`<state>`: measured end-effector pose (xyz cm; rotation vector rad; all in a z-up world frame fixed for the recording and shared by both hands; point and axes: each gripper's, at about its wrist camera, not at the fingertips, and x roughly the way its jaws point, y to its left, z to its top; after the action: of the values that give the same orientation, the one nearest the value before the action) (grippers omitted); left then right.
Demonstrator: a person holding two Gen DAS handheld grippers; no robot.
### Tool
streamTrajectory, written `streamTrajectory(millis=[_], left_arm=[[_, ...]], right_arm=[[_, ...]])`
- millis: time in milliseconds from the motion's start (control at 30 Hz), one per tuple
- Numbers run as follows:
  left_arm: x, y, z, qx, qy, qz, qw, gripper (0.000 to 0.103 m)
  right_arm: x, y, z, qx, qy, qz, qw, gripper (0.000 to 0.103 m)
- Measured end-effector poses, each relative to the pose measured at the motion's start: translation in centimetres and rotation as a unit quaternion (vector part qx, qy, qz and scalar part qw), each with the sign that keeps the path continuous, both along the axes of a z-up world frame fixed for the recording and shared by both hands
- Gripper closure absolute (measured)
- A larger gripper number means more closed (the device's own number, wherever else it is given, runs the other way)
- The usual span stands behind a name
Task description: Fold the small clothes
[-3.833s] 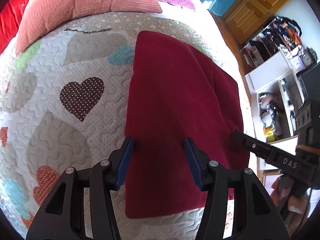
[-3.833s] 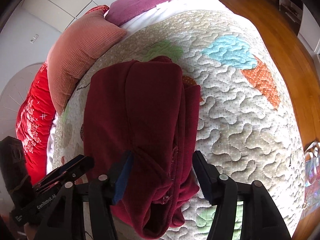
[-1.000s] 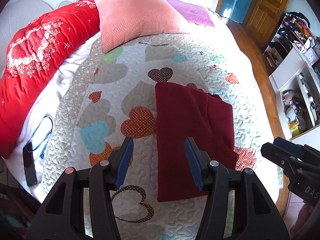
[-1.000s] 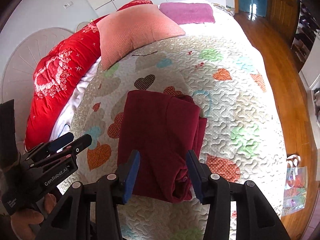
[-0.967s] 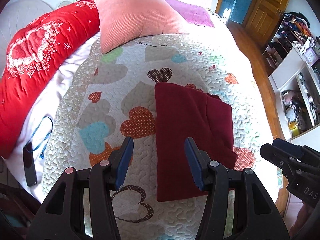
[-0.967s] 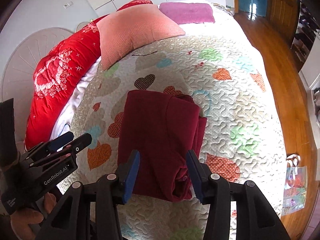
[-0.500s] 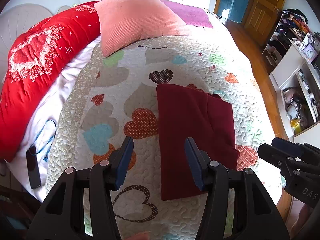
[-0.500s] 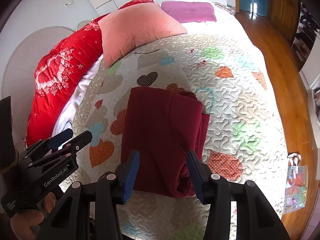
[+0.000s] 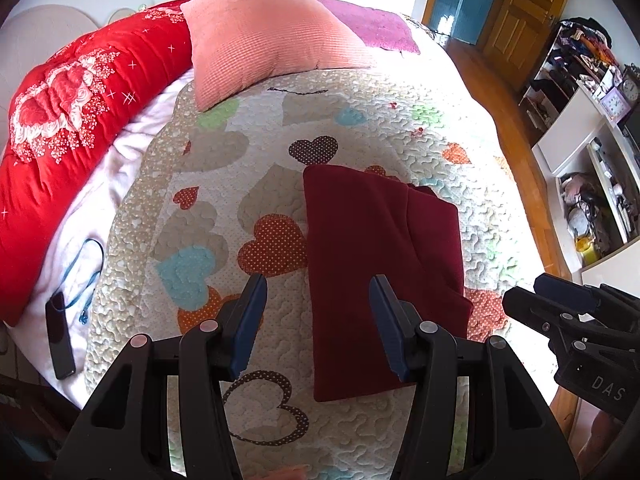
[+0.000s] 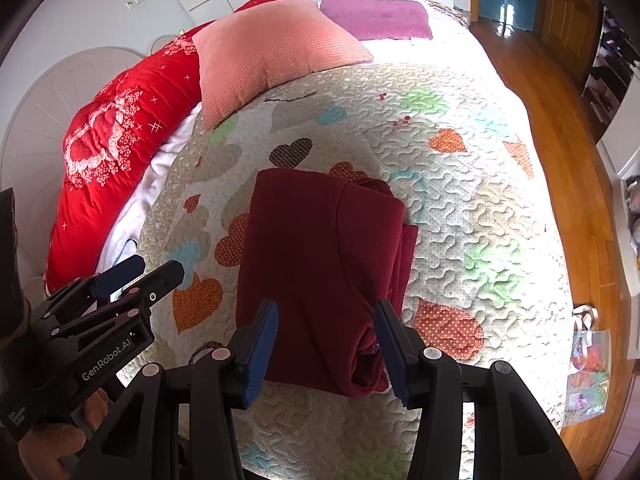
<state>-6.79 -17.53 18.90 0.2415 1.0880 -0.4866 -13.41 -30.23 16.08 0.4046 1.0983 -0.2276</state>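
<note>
A dark red garment point(image 9: 376, 264) lies folded into a rectangle on the heart-patterned quilt point(image 9: 240, 184); it also shows in the right wrist view point(image 10: 320, 256), with bunched layers along its right and near edges. My left gripper point(image 9: 318, 316) is open and empty, held well above the bed over the garment's near left edge. My right gripper point(image 10: 326, 336) is open and empty, high above the garment's near end. Each gripper shows in the other's view: the right one point(image 9: 560, 312) and the left one point(image 10: 132, 276).
A pink pillow point(image 9: 264, 36), a red duvet point(image 9: 72, 120) and a purple towel point(image 9: 368, 24) lie at the head of the bed. A phone with a blue cable point(image 9: 60, 332) lies at the left edge. Shelves point(image 9: 592, 184) and wooden floor point(image 10: 568, 152) are to the right.
Both grippers have pulled up and back from the garment since 3.8 s ago, when they were close over its near edge. Over the last second they drifted only slightly. The garment lies still.
</note>
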Motion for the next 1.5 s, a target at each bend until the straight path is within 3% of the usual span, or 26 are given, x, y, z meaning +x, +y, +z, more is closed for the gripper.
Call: streamTrajectory(millis=[1500], left_arm=[[0.18, 0.38, -0.52, -0.002, 0.01, 0.005, 0.9999, 0.05]], right_arm=[[0.68, 0.32, -0.52, 0.003, 0.011, 0.012, 1.0, 0.055]])
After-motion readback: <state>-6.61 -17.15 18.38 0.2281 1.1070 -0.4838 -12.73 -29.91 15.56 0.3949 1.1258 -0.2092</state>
